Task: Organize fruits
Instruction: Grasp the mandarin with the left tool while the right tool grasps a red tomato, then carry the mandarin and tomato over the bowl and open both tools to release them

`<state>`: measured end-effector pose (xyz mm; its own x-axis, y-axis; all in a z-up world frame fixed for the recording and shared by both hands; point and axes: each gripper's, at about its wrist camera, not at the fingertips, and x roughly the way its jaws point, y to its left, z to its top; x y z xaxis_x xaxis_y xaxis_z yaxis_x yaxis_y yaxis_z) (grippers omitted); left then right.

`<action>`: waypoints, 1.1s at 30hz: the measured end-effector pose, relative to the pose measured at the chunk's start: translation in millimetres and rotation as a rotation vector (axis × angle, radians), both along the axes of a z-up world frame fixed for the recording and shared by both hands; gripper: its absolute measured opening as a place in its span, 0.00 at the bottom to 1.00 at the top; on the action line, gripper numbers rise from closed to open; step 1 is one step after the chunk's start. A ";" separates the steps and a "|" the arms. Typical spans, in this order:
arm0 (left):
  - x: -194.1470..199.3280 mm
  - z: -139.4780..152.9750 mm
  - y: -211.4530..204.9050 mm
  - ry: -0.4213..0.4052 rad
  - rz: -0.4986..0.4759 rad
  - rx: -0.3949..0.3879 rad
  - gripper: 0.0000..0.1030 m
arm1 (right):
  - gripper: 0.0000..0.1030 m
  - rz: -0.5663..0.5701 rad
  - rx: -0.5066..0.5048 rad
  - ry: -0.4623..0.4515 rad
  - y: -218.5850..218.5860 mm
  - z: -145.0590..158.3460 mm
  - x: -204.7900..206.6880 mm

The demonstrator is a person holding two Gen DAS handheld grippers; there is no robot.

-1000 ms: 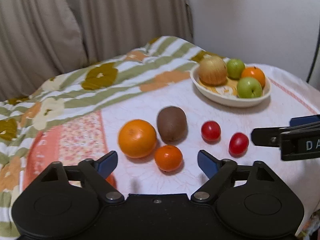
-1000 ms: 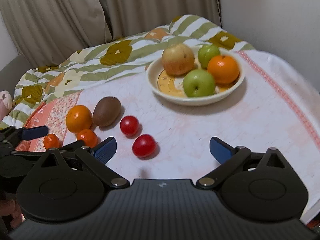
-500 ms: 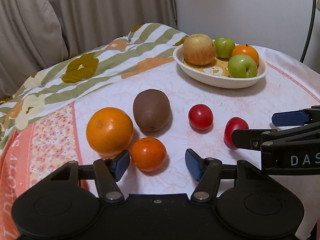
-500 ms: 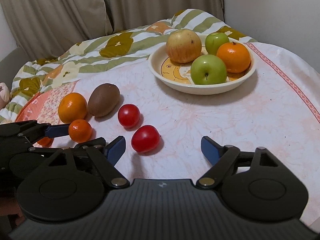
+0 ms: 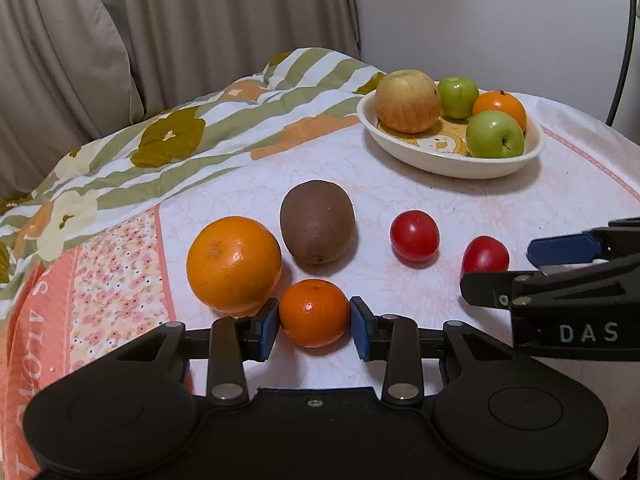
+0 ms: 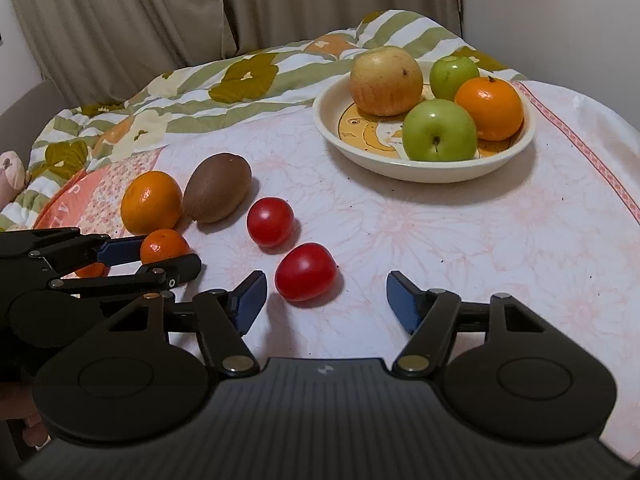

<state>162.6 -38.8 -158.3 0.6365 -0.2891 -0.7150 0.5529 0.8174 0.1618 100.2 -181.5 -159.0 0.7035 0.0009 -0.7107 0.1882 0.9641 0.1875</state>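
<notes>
My left gripper (image 5: 314, 320) is shut on a small mandarin (image 5: 314, 313) that rests on the tablecloth; it also shows in the right wrist view (image 6: 164, 246). Behind it lie a large orange (image 5: 234, 265) and a brown kiwi (image 5: 317, 227). Two red tomatoes lie to the right, one farther (image 5: 414, 235) and one nearer (image 5: 485, 255). My right gripper (image 6: 324, 300) is open, its jaws on either side of the nearer tomato (image 6: 306, 272), not touching it. A white bowl (image 6: 424, 170) holds a yellow apple, two green apples and an orange.
A green-striped floral quilt (image 5: 172, 148) covers the left and back of the table. Curtains (image 5: 160, 32) hang behind and a white wall stands at the right. The right gripper's body (image 5: 568, 296) reaches in at the right of the left wrist view.
My left gripper has moved forward and closed its pads on the mandarin. My right gripper has come closer to the nearer tomato and stays open.
</notes>
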 end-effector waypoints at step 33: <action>-21.9 37.4 6.6 0.003 0.149 -0.017 0.40 | 0.49 0.111 -0.045 -0.023 -13.0 41.3 5.3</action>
